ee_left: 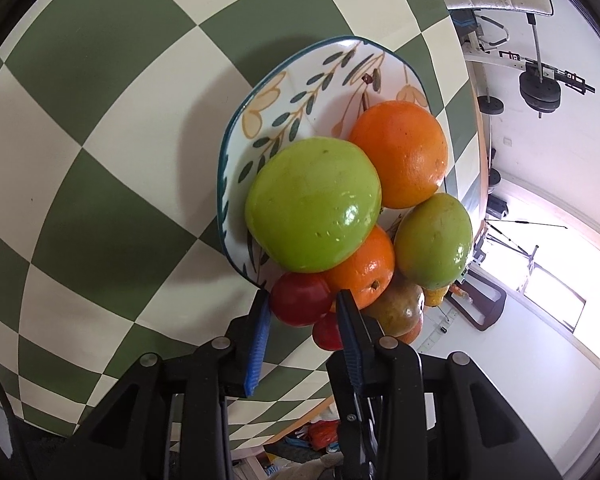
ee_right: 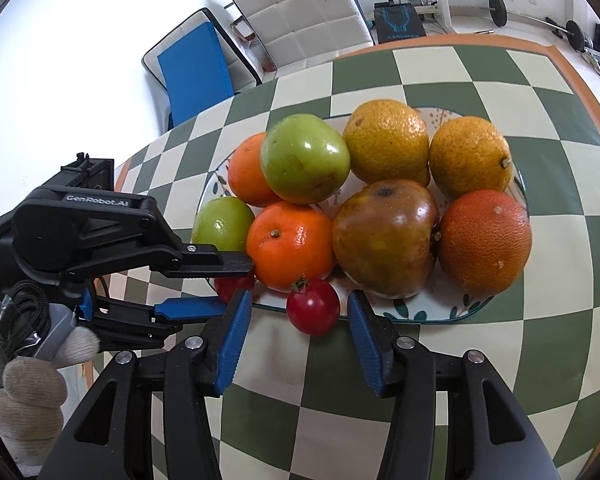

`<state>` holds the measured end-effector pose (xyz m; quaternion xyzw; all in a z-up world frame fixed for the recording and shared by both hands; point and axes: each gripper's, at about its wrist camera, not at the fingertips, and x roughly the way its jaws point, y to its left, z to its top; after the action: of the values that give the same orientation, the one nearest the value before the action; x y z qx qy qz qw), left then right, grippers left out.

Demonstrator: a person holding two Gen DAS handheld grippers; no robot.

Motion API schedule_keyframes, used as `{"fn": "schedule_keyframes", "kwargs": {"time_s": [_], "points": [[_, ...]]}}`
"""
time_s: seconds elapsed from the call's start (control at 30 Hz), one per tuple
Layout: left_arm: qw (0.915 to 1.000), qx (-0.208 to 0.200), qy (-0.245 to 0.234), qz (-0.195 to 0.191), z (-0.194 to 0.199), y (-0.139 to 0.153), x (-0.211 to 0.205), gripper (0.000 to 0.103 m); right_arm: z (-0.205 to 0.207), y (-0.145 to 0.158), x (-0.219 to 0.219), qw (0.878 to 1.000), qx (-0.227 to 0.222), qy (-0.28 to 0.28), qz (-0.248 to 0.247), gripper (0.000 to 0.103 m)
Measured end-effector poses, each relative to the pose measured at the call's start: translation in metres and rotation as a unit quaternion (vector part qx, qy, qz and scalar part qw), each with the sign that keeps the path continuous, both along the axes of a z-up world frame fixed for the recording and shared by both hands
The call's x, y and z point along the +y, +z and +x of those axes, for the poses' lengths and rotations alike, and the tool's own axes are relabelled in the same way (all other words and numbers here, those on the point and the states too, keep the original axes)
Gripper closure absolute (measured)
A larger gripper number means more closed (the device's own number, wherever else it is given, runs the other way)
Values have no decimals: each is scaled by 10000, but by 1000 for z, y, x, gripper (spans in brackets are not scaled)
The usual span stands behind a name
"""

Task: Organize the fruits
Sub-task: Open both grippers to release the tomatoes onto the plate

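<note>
A flowered plate (ee_left: 260, 92) (ee_right: 432, 312) on the green-and-cream checked table holds a pile of fruit: green apples (ee_left: 312, 204) (ee_right: 304, 160), oranges (ee_left: 400, 152) (ee_right: 290, 246) and a mango (ee_right: 384, 236). My left gripper (ee_left: 302, 300) (ee_right: 232, 286) is shut on a small red fruit (ee_left: 300, 304) (ee_right: 236, 286) at the plate's near-left edge, with both pads against its sides. A second small red fruit (ee_right: 314, 306) (ee_left: 326, 334) lies at the plate's front rim. My right gripper (ee_right: 298, 300) stands open around it, with gaps on both sides.
A gloved hand (ee_right: 28, 380) holds the left gripper at the table's left side. A white chair (ee_right: 304, 4) and a blue chair (ee_right: 192, 68) stand behind the table. Bare checked cloth (ee_right: 380, 380) lies in front of the plate. Gym gear (ee_left: 540, 88) fills the room beyond.
</note>
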<state>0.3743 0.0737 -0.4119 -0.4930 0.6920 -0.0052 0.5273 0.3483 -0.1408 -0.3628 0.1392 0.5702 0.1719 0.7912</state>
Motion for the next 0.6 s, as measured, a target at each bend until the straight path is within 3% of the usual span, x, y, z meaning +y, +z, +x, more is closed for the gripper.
{"fn": "schedule_keyframes", "kwargs": {"time_s": [0.2, 0.27, 0.37, 0.43, 0.53, 0.6], "points": [[9999, -57, -41, 75, 0, 7, -5, 72, -6, 17, -9, 9999, -104, 50, -61, 45], [9994, -137, -207, 256, 0, 15, -7, 72, -10, 26, -14, 9998, -162, 20, -149, 33], [9921, -429, -763, 898, -1, 35, -15, 72, -15, 41, -27, 9989, -220, -117, -389, 19], [9800, -678, -1201, 1437, -2, 50, -22, 69, -16, 45, -35, 9978, -184, -214, -593, 16], [9551, -996, -1730, 2191, -6, 66, -34, 42, -16, 49, -46, 9960, -86, -353, -815, 10], [9361, -1218, -1994, 2627, -9, 76, -40, 38, -16, 51, -54, 9933, -46, -460, -1056, 8]]}}
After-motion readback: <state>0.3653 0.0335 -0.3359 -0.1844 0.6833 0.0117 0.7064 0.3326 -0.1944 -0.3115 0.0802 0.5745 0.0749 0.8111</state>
